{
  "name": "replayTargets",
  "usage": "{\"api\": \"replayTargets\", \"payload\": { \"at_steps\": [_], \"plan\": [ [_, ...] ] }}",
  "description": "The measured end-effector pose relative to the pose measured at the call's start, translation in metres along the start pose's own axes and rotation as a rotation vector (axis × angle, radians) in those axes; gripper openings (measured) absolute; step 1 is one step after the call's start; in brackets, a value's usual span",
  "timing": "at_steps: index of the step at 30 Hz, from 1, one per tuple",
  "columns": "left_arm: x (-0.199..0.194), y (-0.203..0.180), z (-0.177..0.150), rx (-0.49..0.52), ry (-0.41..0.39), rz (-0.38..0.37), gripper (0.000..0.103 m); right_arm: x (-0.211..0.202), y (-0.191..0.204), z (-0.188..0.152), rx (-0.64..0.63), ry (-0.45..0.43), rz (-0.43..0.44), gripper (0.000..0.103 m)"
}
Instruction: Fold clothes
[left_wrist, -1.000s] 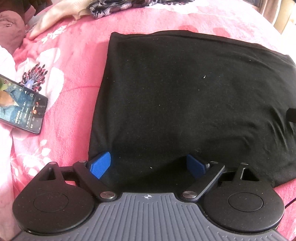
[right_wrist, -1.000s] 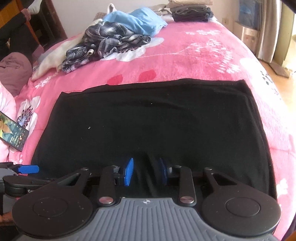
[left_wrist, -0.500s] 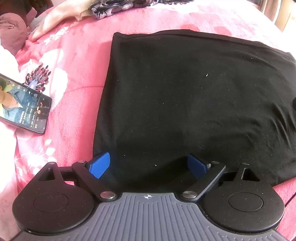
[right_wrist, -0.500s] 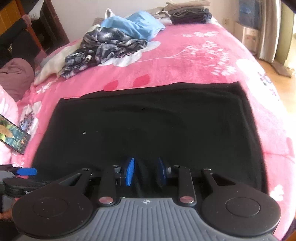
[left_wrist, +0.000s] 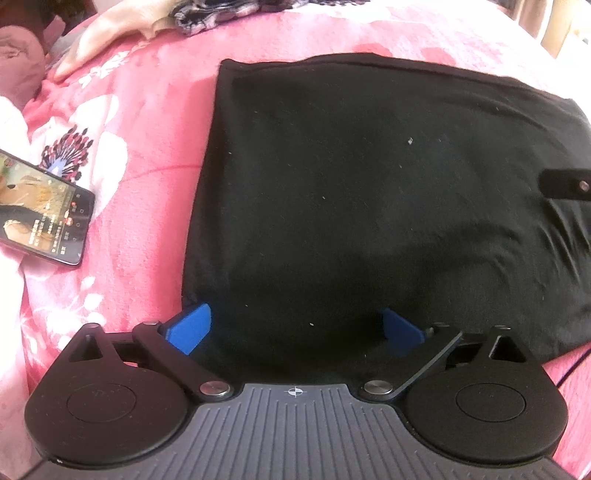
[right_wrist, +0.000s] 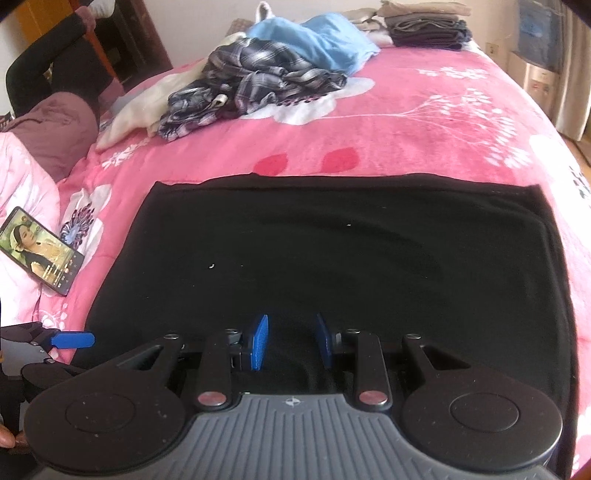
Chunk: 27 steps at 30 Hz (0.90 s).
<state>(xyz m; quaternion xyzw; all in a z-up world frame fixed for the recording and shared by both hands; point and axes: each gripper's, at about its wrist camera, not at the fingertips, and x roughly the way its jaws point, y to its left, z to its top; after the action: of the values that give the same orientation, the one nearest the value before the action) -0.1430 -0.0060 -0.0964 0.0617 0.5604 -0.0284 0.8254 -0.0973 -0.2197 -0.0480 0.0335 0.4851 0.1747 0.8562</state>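
We see the black garment (right_wrist: 332, 251) lying flat on the pink bed (right_wrist: 424, 122), at its near edge. Our left gripper (left_wrist: 293, 328) stands wide open over the garment's near-left corner. Our right gripper (right_wrist: 291, 345) is partly open, with a fold of cloth between its pads; we cannot tell if it grips.

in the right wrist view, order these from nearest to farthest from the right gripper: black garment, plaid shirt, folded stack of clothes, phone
1. Flat black fabric garment: directly under and ahead of the right gripper.
2. Black rectangular phone with lit screen: far left, on the pink bedding.
3. Crumpled grey plaid shirt: ahead, left of centre.
4. Folded stack of dark and beige clothes: far end, right of centre.
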Motion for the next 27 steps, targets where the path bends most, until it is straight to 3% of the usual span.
{"api": "replayTargets", "payload": {
  "at_steps": [6,12,21,27],
  "plan": [
    [-0.008,0.007,-0.008,0.009,-0.022,-0.039,0.103,0.008,0.007,0.001,0.0,0.027,0.028,0.031],
    [-0.039,0.035,-0.033,-0.033,-0.143,-0.043,0.103,0.007,0.016,0.011,-0.006,0.022,0.094,0.032],
    [-0.045,0.064,-0.064,-0.043,-0.141,-0.113,0.103,0.027,0.06,0.024,-0.075,0.07,0.213,0.033],
    [-0.04,0.07,-0.066,-0.067,-0.153,-0.147,0.09,0.041,0.088,0.028,-0.116,0.107,0.268,0.033]
  ]
}}
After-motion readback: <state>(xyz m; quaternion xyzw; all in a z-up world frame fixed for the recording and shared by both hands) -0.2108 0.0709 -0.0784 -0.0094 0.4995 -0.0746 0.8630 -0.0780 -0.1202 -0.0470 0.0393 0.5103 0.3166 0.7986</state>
